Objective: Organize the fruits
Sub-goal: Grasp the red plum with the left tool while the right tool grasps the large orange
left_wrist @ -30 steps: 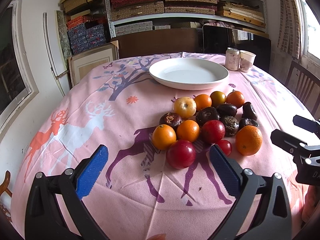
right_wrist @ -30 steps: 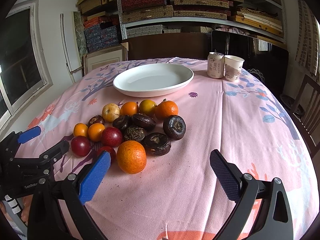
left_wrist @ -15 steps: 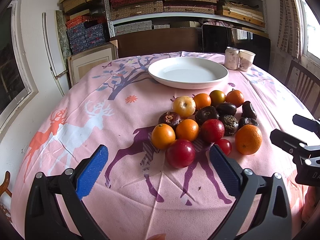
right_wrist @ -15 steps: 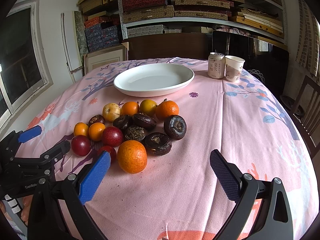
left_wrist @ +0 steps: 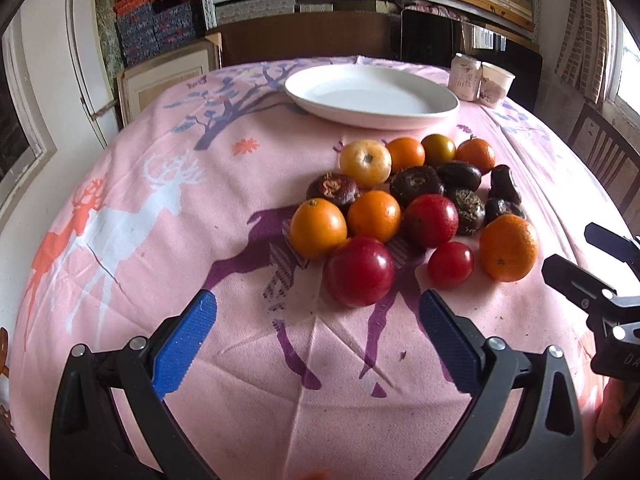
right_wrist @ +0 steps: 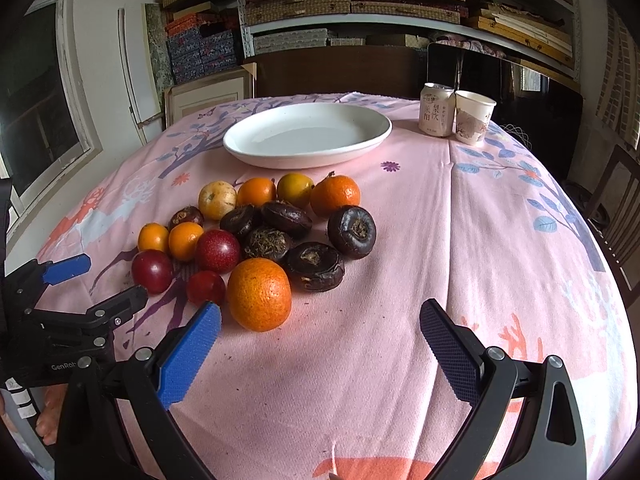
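Change since earlier frames: left gripper (left_wrist: 316,324) is sitting closer to the fruit pile, the shelves above cropping out of its view; right gripper (right_wrist: 320,328) is holding nearly the same spot.

Left gripper: hovering low over the counter (left_wrist: 160,208), jaws standing wide apart, gripping nothing, a large red fruit (left_wrist: 358,271) lying just ahead between its fingers.

Right gripper: hovering likewise, jaws spread wide and holding nothing, a big orange (right_wrist: 259,294) lying just beyond its left finger.

Fruits: lying clustered on the pink cloth (oranges, red ones, dark brown ones (right_wrist: 314,266), one yellow (right_wrist: 217,200)), all short of the white plate (right_wrist: 308,159).

Beside the plate: can (right_wrist: 437,109) and paper cup (right_wrist: 473,116) standing touching.
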Motion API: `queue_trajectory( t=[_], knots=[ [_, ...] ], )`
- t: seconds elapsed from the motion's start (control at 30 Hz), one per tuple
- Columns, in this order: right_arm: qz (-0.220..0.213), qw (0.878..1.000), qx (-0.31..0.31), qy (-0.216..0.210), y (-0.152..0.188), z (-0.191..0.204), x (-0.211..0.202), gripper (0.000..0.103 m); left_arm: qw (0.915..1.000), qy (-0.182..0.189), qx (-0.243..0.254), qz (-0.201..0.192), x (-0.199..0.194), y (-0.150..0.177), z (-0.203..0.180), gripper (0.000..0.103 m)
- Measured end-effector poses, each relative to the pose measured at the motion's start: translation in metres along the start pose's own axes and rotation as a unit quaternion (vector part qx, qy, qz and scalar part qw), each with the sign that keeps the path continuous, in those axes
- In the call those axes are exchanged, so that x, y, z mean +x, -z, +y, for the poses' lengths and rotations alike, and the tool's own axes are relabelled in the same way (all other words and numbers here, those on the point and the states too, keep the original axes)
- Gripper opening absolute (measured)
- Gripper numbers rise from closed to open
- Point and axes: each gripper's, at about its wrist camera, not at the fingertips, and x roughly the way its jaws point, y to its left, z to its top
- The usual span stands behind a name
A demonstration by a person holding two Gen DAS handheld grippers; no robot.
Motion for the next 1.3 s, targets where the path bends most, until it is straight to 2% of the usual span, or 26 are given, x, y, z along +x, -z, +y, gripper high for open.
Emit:
queue_trajectory(
  t=[0.2,0.3,0.4,0.6,0.73,0.83,0.93,1.03,1.1,1.13,1.17,1.3],
  knots=[
    [0.054,0.998,-0.025,0.012,0.008,0.004,0.014,0.100,0.9969,0.025,-0.025,0.070,0.023,0.001,0.012,0.099],
    [0.083,0.996,-0.034,0.007,0.011,0.003,0.022,0.100,0.9974,0.005,-0.002,0.072,0.027,0.002,0.008,0.099],
    [0.106,0.994,-0.040,0.005,0.012,-0.003,0.030,0.100,0.9975,0.016,-0.004,0.069,0.026,0.002,0.012,0.099],
    [0.105,0.990,-0.082,-0.033,0.012,-0.013,0.030,0.100,0.9974,0.014,0.000,0.071,0.026,0.000,0.012,0.099],
    [0.106,0.990,-0.084,-0.027,0.011,-0.011,0.031,0.100,0.9973,0.011,-0.010,0.072,0.028,-0.004,0.012,0.099],
    [0.101,0.991,-0.077,-0.039,0.007,-0.009,0.031,0.100,0.9970,0.034,0.012,0.069,0.032,-0.012,0.005,0.099],
    [0.072,0.991,-0.058,-0.097,0.003,-0.006,0.023,0.098,0.9968,0.055,0.025,0.052,0.030,-0.017,0.001,0.099],
    [0.064,0.989,-0.074,-0.115,0.000,0.006,0.023,0.086,0.9960,0.065,0.044,0.043,0.029,-0.019,-0.005,0.098],
    [0.071,0.986,-0.073,-0.132,-0.002,0.009,0.027,0.069,0.9956,0.068,0.049,0.041,0.029,-0.020,-0.006,0.089],
    [0.075,0.985,-0.070,-0.139,-0.003,0.009,0.029,0.064,0.9952,0.074,0.049,0.042,0.030,-0.020,-0.006,0.074],
    [0.080,0.984,-0.066,-0.147,-0.004,0.009,0.031,0.057,0.9950,0.076,0.048,0.043,0.031,-0.021,-0.005,0.067],
    [0.079,0.983,-0.051,-0.160,-0.008,0.008,0.038,0.046,0.9948,0.085,0.044,0.035,0.033,-0.025,-0.002,0.059]
  ],
)
